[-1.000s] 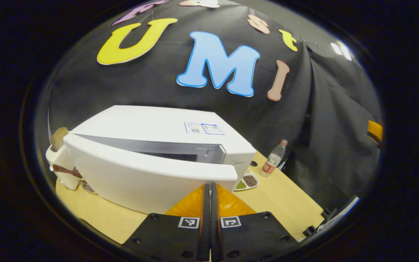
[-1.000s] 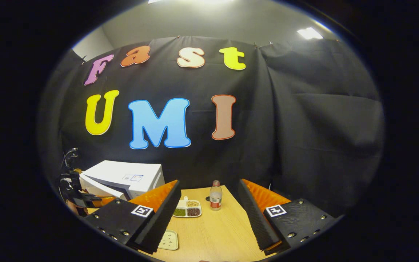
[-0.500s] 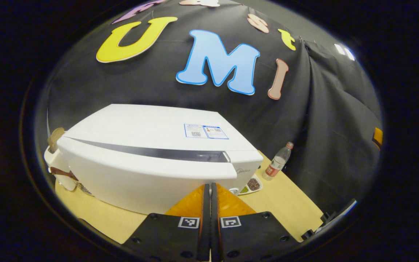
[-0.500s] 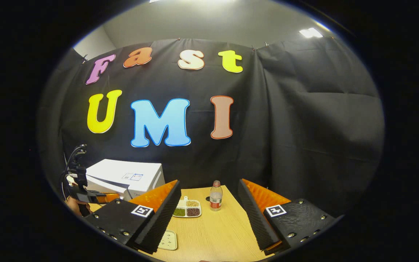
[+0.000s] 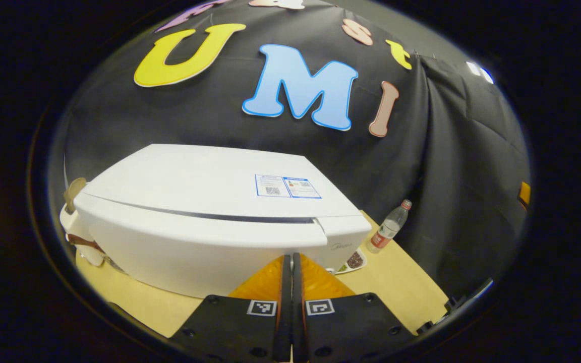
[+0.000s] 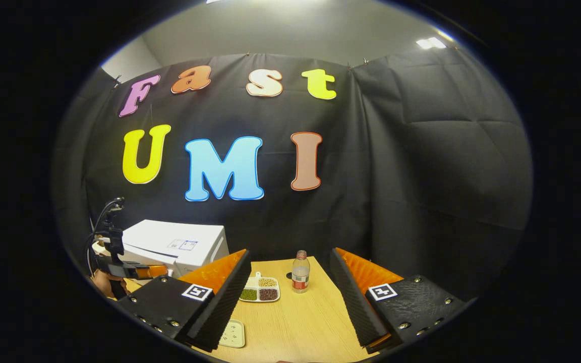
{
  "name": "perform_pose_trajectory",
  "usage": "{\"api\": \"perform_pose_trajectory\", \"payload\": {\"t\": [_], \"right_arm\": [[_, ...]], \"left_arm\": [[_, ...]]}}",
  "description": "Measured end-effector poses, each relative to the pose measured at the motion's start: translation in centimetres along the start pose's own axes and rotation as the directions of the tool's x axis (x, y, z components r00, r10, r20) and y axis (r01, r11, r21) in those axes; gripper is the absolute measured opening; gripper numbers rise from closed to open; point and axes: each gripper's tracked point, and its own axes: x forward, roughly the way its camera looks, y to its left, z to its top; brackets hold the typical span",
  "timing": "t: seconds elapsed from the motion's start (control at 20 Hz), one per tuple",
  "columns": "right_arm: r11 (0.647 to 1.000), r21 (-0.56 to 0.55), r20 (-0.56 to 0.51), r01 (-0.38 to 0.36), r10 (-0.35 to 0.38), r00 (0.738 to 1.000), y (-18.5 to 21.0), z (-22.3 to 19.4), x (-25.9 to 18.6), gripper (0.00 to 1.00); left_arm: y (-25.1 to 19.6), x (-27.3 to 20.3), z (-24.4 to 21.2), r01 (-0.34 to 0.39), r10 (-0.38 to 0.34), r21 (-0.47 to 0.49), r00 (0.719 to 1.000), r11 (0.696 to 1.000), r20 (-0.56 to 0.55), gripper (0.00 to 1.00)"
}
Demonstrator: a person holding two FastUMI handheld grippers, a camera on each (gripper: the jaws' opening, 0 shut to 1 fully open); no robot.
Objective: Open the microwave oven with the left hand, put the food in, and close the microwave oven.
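Two grippers: left gripper clenched, tips against microwave door front; right gripper released, apart. Food inside hidden.

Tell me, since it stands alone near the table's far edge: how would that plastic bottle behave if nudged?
The bottle stands upright, tall and narrow, so a push up high would probably tip it. It looks mostly empty, likely light. Its round body would probably roll across the table.
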Motion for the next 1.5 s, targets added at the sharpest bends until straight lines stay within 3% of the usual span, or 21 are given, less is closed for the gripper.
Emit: {"api": "perform_pose_trajectory", "payload": {"t": [0.75, 0.8, 1.05, 1.2, 1.35, 1.4, 1.5], "right_arm": [[1.000, 0.019, -0.020, -0.018, 0.018, 1.000, 0.1, 0.0, 0.1, 0.97], [1.000, 0.016, -0.019, -0.015, 0.015, 1.000, 0.0, 0.0, 0.1, 0.97], [1.000, 0.028, -0.016, 0.013, -0.012, 1.000, -0.2, 0.0, 0.2, 0.97], [1.000, 0.030, -0.010, 0.008, -0.008, 1.000, -0.2, 0.3, 0.2, 0.96], [0.999, 0.039, -0.001, -0.007, 0.007, 1.000, 0.0, 0.3, 0.1, 0.97], [0.999, 0.043, -0.002, -0.015, 0.015, 1.000, 0.2, 0.3, 0.1, 0.96], [0.998, 0.051, -0.007, -0.037, 0.037, 0.999, 0.4, 0.3, 0.2, 0.96]], "left_arm": [[-0.8, -1.4, -0.1, -0.024, 0.024, 0.048, 1.000, 0.999, 0.014, 0.07], [-0.9, -1.7, -0.5, -0.020, 0.021, 0.033, 0.999, 0.999, -0.025, 0.07], [-1.0, -1.7, -0.9, -0.023, 0.023, 0.112, 1.000, 0.994, -0.005, 0.07], [-1.5, -2.3, 0.9, -0.042, 0.031, 0.140, 0.996, 0.989, 0.082, 0.07], [-2.0, -6.0, 4.8, -0.078, 0.047, 0.151, 0.979, 0.985, 0.199, 0.07], [-2.2, -8.1, 6.3, -0.088, 0.050, 0.151, 0.970, 0.985, 0.240, 0.17], [-2.7, -11.2, 8.6, -0.102, 0.056, 0.143, 0.953, 0.984, 0.298, 0.57]]}}
